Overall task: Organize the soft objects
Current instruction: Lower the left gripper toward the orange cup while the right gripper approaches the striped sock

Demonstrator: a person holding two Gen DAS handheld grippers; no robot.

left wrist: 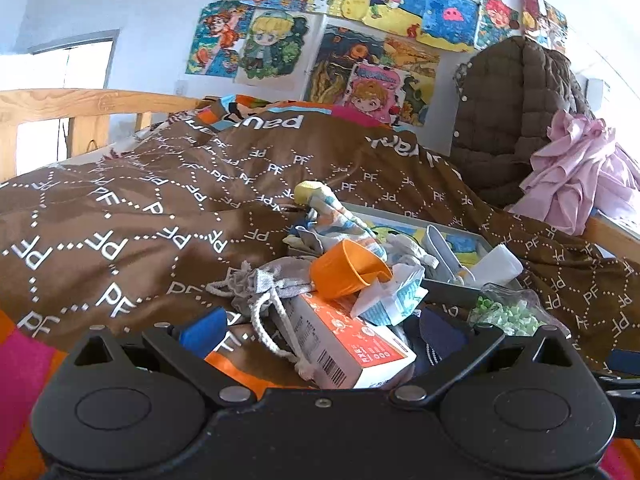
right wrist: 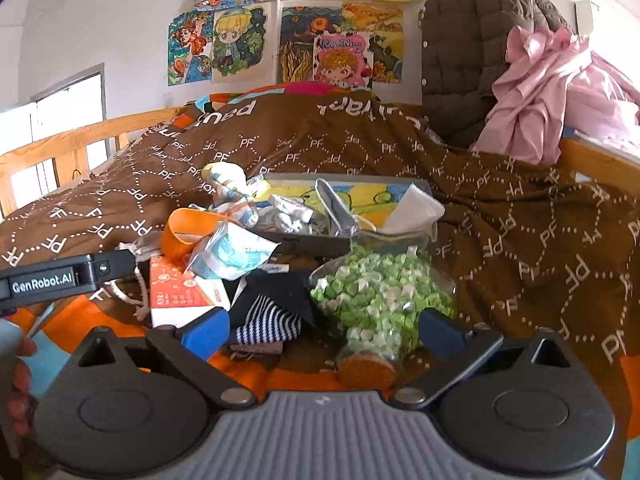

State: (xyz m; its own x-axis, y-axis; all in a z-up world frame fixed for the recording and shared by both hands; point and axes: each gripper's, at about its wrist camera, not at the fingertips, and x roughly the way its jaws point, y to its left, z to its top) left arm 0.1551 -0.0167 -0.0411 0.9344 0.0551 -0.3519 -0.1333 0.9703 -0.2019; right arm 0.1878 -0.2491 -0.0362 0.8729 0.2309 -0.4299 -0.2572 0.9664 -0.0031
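A jumbled pile lies on the brown quilt (left wrist: 120, 216). In the left wrist view my left gripper (left wrist: 344, 336) is open just short of an orange-and-white box (left wrist: 352, 344), with a grey drawstring pouch (left wrist: 272, 284) lying on the box's left end. An orange cup (left wrist: 348, 270), a tissue pack (left wrist: 396, 300) and a patterned sock (left wrist: 332, 212) lie behind. In the right wrist view my right gripper (right wrist: 322, 334) is open around a dark striped sock (right wrist: 272, 320) and a corked jar of green paper stars (right wrist: 380, 292). Neither gripper holds anything.
A shallow tray (right wrist: 304, 242) with a picture and more small items sits behind the pile. A brown padded jacket (left wrist: 516, 116) and pink cloth (left wrist: 580, 172) hang on the wooden bed rail at right. A hand (right wrist: 16, 364) and the left gripper's body (right wrist: 52, 280) show at left.
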